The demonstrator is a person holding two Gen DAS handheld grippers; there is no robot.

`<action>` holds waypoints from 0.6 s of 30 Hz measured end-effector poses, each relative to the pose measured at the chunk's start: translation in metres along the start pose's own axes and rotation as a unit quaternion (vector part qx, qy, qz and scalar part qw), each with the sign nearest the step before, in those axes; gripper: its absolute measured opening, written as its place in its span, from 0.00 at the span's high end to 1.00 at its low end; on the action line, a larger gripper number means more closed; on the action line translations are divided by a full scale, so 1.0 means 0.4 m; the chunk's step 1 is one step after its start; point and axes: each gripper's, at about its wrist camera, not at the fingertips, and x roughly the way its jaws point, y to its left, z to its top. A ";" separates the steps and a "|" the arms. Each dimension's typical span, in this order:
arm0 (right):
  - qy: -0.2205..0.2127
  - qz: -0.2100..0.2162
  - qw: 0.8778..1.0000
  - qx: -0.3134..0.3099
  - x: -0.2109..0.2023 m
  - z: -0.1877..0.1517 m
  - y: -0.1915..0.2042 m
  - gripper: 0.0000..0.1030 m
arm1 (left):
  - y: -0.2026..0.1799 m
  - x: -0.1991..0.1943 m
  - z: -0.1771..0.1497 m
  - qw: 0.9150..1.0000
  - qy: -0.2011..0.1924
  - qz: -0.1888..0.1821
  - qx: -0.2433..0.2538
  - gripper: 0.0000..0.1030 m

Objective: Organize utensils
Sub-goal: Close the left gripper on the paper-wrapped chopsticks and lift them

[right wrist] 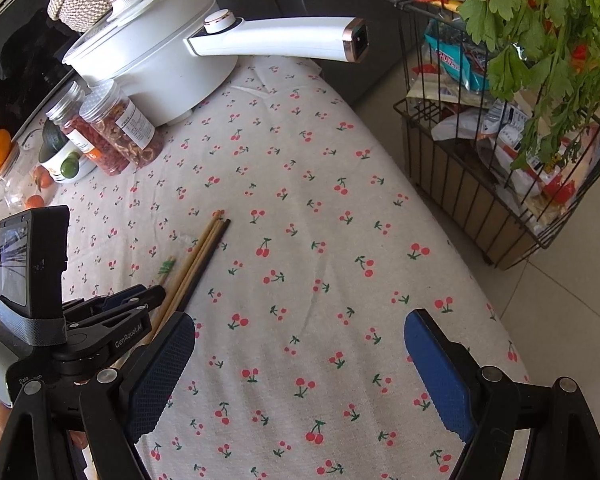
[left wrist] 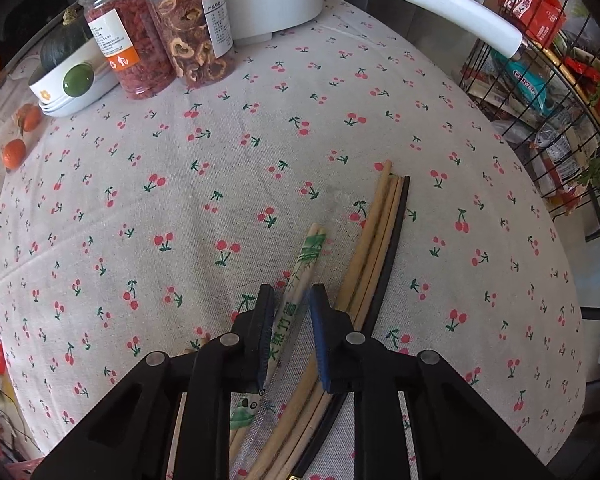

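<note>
While "GenRobot.AI" marks left tool [right wrist: 112, 304] | straddles wrapped chopsticks [left wrist: 300, 280], contact unclear | right tool [right wrist: 300, 372] wide

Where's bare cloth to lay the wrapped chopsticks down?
Free: the cherry-print tablecloth right of the loose wooden and black chopsticks, and its middle toward the white electric pot. Crowded: the far-left corner with the two clear jars and stacked bowls.

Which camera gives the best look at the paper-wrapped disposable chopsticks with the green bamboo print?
The left wrist view: the paper-wrapped disposable chopsticks lie between the open left gripper fingers, with their green print readable. The right wrist view shows only their green-printed tip beside the loose wooden chopsticks; the left gripper hides the rest.
</note>
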 end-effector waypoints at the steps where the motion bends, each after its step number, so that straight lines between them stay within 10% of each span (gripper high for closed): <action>1: 0.001 0.000 1.000 0.000 0.001 0.000 0.000 0.13 | 0.002 -0.001 -0.002 1.000 0.000 -0.001 0.001 0.80; 18: 0.014 -0.007 0.999 -0.028 0.026 -0.019 0.055 0.13 | 0.043 -0.376 -0.194 0.991 -0.115 -0.069 0.022 0.91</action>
